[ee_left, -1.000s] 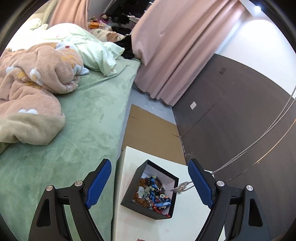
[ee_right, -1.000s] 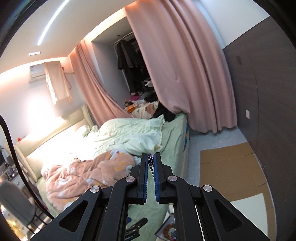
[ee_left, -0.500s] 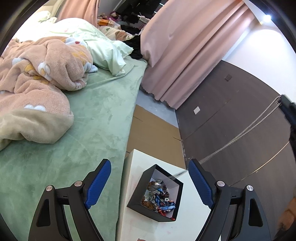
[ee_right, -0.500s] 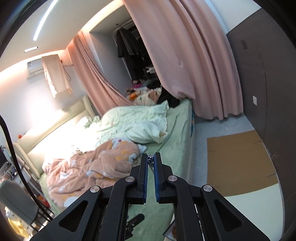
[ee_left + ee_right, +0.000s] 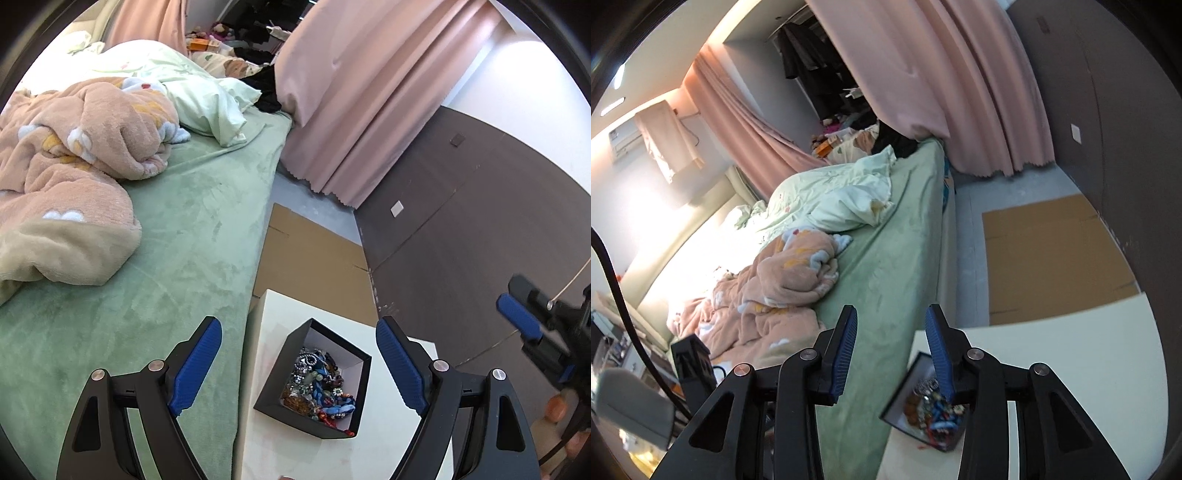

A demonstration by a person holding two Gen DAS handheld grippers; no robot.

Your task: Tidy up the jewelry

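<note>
A black box (image 5: 356, 400) with white inner walls sits on the white table (image 5: 384, 446). It holds a heap of mixed jewelry (image 5: 317, 387), with blue, amber and silver pieces. My left gripper (image 5: 298, 363) is open and empty, above the box. My right gripper (image 5: 891, 343) is open and empty, high above the bed edge. It shows in the left wrist view (image 5: 519, 321) at the far right. In the right wrist view the box (image 5: 905, 397) lies low, partly hidden behind my right finger (image 5: 940, 354). The silver chain's end cannot be made out among the jewelry.
A bed with a green sheet (image 5: 166, 266) and a pink blanket (image 5: 74, 155) lies left of the table. Flat cardboard (image 5: 314, 266) covers the floor beyond it. A dark wall panel (image 5: 461, 221) stands to the right, pink curtains (image 5: 369, 92) behind.
My right gripper was shut on a silver chain hanging over the box. It has opened and tipped downward, and the chain has dropped out of it. The left gripper drifted slightly.
</note>
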